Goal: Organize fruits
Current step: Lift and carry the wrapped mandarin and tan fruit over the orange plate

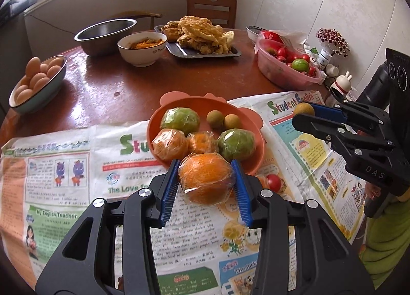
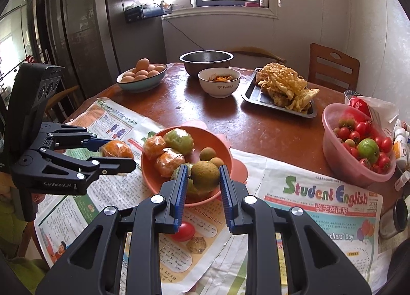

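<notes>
left gripper (image 1: 206, 179): fingers (image 1: 170, 187) closed on a plastic-wrapped orange (image 1: 206, 179), held above the newspaper (image 1: 64, 167) at the near rim of the salmon fruit bowl (image 1: 258, 146).

right gripper (image 2: 202, 179): fingers (image 2: 180, 187) closed on a round brown-green fruit (image 2: 205, 172) (a longan by the look of it), held over the near edge of the same bowl.

in the bowl: two wrapped green fruits (image 1: 180, 117), two wrapped oranges (image 1: 169, 143), two small longans (image 1: 214, 117).

loose on the newspaper: one red tomato (image 2: 185, 231) and one knobbly brownish fruit (image 2: 196, 244), both just below the right gripper in its own view.

further out on the tabletop (image 1: 128, 85): pink tub of cherry tomatoes (image 1: 287, 69) with one green fruit in it, tray of fried food (image 1: 205, 36), white bowl (image 1: 142, 48), steel basin (image 1: 105, 32), bowl of eggs (image 1: 38, 82).

task status: judged well along. most of the fruit sits gathered in the bowl; the two held pieces look about to go in, neither set down yet. left to do: place both, then deal with the two loose items on the paper; whether the tomato belongs in the pink tub cannot be told.
</notes>
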Demonstrator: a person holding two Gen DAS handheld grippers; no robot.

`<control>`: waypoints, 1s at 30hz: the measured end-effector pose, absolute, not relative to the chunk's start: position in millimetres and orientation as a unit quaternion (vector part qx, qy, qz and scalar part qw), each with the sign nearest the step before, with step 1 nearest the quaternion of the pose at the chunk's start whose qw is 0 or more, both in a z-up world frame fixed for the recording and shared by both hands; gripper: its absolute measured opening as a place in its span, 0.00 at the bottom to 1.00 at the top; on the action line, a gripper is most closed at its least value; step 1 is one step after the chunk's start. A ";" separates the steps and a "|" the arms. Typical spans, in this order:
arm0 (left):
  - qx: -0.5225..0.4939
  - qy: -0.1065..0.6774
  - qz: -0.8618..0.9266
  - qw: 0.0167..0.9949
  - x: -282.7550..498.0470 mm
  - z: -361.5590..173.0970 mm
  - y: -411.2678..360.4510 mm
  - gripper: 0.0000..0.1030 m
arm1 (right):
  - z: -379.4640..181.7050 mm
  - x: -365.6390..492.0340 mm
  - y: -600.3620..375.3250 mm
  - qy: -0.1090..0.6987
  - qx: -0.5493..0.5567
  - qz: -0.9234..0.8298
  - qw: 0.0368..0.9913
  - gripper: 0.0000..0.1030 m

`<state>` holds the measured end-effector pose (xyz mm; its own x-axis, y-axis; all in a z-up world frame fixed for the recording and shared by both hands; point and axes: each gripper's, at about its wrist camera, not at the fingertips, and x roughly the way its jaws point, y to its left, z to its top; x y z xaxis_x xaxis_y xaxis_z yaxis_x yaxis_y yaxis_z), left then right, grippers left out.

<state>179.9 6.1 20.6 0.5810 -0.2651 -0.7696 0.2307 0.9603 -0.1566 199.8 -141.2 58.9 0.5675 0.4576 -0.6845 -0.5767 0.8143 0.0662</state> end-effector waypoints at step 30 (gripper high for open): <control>-0.014 0.461 -0.165 0.872 206.3 -9.9 -17.1 0.32 | 28.8 247.8 -128.0 0.395 -0.083 0.285 0.869 0.23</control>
